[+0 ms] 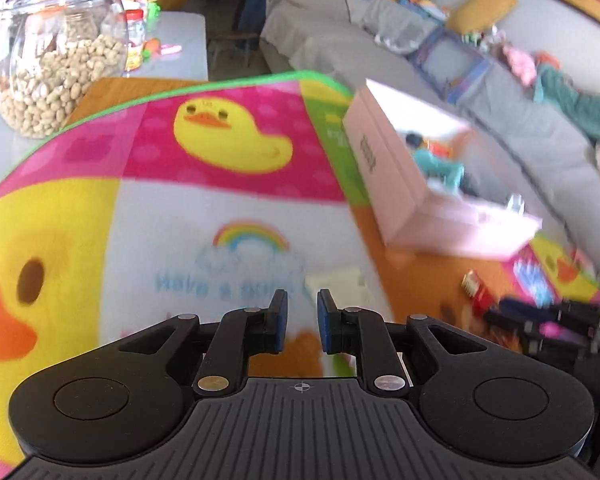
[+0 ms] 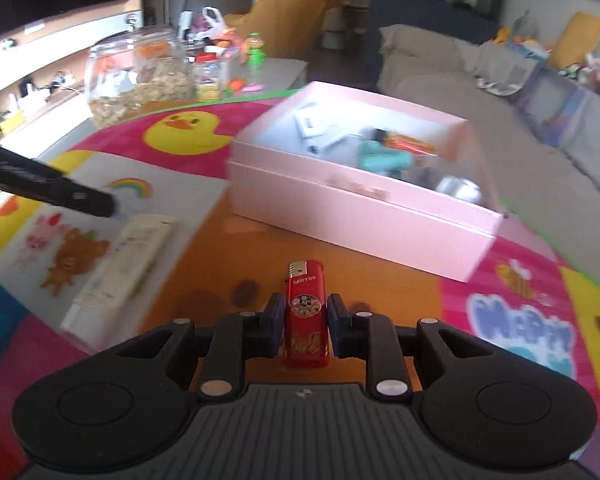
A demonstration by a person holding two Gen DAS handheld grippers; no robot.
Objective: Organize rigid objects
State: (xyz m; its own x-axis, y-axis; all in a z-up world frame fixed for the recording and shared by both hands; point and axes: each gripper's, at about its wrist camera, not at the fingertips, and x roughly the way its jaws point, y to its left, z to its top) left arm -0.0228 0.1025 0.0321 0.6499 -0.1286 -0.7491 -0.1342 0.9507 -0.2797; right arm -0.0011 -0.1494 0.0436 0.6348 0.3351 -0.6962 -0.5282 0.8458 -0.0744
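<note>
Cluttered play mat (image 2: 500, 300) aside, we've got the right gripper (image 2: 303, 314) pinching the lighter (image 2: 305, 312) only by its sides, so it could slip short of the far pink box (image 2: 352, 216), while the left gripper (image 1: 302, 318) hangs slightly open and empty.

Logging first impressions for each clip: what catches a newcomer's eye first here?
The red lighter clamped upright in the right gripper, just short of the open pink box holding small items. The duck-print mat underneath comes next, with the empty left gripper hovering above it.

You have one red lighter (image 2: 305, 314), one pale tube (image 2: 120, 264), one pink box (image 2: 340, 216) and perhaps two jars (image 2: 140, 76).
</note>
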